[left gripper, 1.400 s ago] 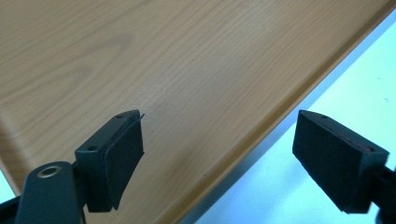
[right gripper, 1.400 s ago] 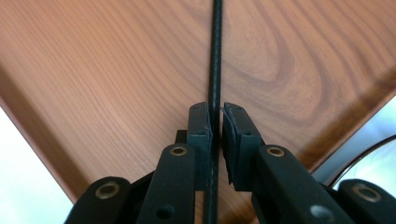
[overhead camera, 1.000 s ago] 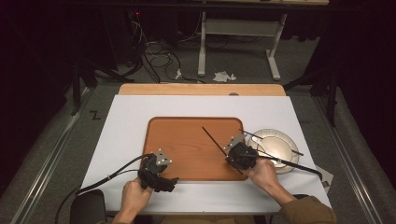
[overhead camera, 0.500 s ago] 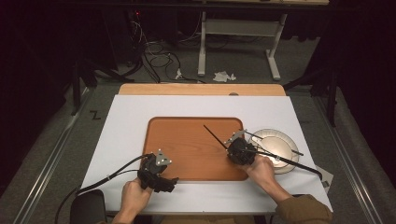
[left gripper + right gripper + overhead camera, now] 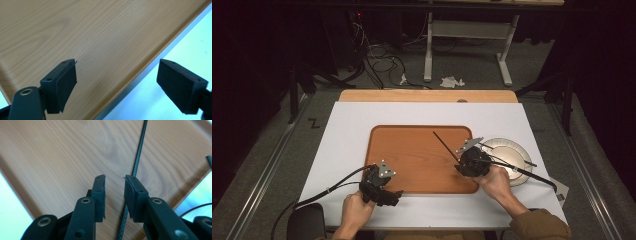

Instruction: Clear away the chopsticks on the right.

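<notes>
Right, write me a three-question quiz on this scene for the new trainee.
1. True or false: the left gripper has its jaws shut.
2. Pick one. The white plate sits: A) on the wooden tray; B) on the white table, just right of the tray; C) on the floor.
3. Fill in: the thin black stick lying on the tray runs up between the jaws of the ___ gripper.

Key: 1 false, they stand wide apart over the tray's edge; 2 B; 3 right.
</notes>
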A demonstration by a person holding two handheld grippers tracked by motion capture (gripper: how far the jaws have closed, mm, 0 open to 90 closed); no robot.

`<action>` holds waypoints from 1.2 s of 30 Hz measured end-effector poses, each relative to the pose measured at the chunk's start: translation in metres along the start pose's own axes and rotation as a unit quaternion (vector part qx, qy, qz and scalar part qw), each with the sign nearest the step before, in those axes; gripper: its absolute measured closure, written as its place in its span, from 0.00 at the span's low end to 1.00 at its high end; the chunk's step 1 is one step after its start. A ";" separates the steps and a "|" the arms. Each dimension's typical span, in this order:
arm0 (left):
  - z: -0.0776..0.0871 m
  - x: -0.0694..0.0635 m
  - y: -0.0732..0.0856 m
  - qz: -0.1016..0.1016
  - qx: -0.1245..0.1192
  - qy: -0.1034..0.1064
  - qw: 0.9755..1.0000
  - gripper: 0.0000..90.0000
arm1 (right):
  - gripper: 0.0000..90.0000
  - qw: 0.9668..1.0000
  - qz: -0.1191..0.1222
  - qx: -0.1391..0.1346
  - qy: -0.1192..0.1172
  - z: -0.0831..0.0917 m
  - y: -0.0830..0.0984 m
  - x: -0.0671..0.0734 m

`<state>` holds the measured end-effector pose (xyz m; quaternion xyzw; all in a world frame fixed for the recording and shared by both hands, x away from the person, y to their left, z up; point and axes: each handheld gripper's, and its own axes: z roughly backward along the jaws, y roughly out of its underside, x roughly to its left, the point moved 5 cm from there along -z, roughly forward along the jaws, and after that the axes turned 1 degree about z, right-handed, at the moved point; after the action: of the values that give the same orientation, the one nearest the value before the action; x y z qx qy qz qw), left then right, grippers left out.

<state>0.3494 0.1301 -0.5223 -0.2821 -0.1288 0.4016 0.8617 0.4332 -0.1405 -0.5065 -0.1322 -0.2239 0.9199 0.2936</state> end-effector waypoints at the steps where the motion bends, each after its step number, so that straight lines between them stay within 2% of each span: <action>1: 0.000 0.000 0.000 0.000 0.000 0.000 1.000 0.18 | 0.78 1.000 -0.001 -0.004 -0.002 0.003 -0.001 -0.001; 4: -0.001 0.000 0.000 0.001 0.001 0.000 1.000 0.18 | 0.76 1.000 -0.002 -0.011 -0.001 0.009 -0.001 -0.003; 6: -0.001 0.000 0.000 0.001 0.001 -0.001 1.000 0.18 | 0.76 1.000 0.005 -0.022 0.007 0.021 0.000 -0.011; 8: -0.001 0.000 0.000 0.001 0.001 -0.001 1.000 0.18 | 0.78 1.000 0.001 -0.025 0.016 0.031 0.001 -0.017; 9: 0.000 0.000 0.000 0.000 0.000 -0.001 1.000 0.18 | 0.78 1.000 0.001 -0.025 0.016 0.031 0.001 -0.017; 11: 0.000 0.000 0.000 0.000 0.000 -0.001 1.000 0.18 | 0.80 0.999 -0.010 -0.040 0.025 0.044 0.002 -0.028; 13: 0.000 0.000 0.000 0.000 0.001 -0.001 1.000 0.18 | 0.80 0.999 -0.017 -0.045 0.021 0.048 0.003 -0.033; 14: -0.001 0.000 0.000 0.002 0.000 0.000 1.000 0.18 | 0.80 0.998 -0.032 -0.049 0.020 0.055 0.006 -0.041; 16: -0.001 0.000 0.000 0.002 0.000 0.000 1.000 0.18 | 0.80 0.998 -0.034 -0.051 0.021 0.057 0.008 -0.047; 17: -0.001 0.000 0.000 0.002 0.001 0.000 1.000 0.18 | 0.79 0.998 -0.039 -0.051 0.027 0.060 0.011 -0.051; 18: -0.001 0.000 0.000 0.002 0.001 0.000 1.000 0.18 | 0.79 0.997 -0.043 -0.050 0.048 0.066 0.015 -0.061; 19: -0.001 0.000 0.000 0.001 0.001 0.000 1.000 0.18 | 0.79 0.997 -0.043 -0.050 0.048 0.066 0.015 -0.061; 21: -0.001 0.000 0.000 0.002 0.002 0.000 1.000 0.18 | 0.79 0.996 -0.054 -0.046 0.062 0.072 0.021 -0.071; 22: -0.002 0.000 0.000 0.002 0.003 0.000 1.000 0.18 | 0.78 0.994 -0.067 -0.048 0.071 0.078 0.027 -0.081; 23: -0.002 0.000 0.000 0.002 0.003 0.000 1.000 0.18 | 0.78 0.994 -0.067 -0.048 0.071 0.078 0.027 -0.081; 25: -0.003 0.000 0.000 0.003 0.004 0.001 1.000 0.18 | 0.78 0.992 -0.084 -0.052 0.075 0.084 0.033 -0.091; 28: -0.004 -0.001 0.000 0.002 0.007 0.002 1.000 0.18 | 0.78 0.989 -0.107 -0.059 0.086 0.088 0.041 -0.108; 29: -0.004 -0.001 0.000 0.002 0.006 0.002 1.000 0.18 | 0.79 0.987 -0.121 -0.062 0.085 0.090 0.047 -0.115; 30: -0.003 0.000 0.000 0.002 0.005 0.001 1.000 0.18 | 0.79 0.986 -0.130 -0.063 0.088 0.091 0.049 -0.119; 31: -0.003 0.000 0.000 0.002 0.005 0.001 1.000 0.18 | 0.79 0.986 -0.130 -0.063 0.088 0.091 0.049 -0.119; 32: -0.003 0.000 0.000 0.003 0.005 0.001 1.000 0.18 | 0.79 0.984 -0.142 -0.064 0.087 0.094 0.055 -0.125; 33: -0.003 0.000 0.000 0.003 0.005 0.001 1.000 0.18 | 0.79 0.984 -0.142 -0.064 0.087 0.094 0.055 -0.125; 36: -0.004 0.000 0.000 0.003 0.006 0.002 1.000 0.18 | 0.80 0.981 -0.159 -0.063 0.095 0.097 0.065 -0.137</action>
<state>0.3509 0.1283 -0.5254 -0.2783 -0.1243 0.4044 0.8623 0.4738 -0.3021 -0.4395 -0.2005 -0.2708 0.8287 0.4468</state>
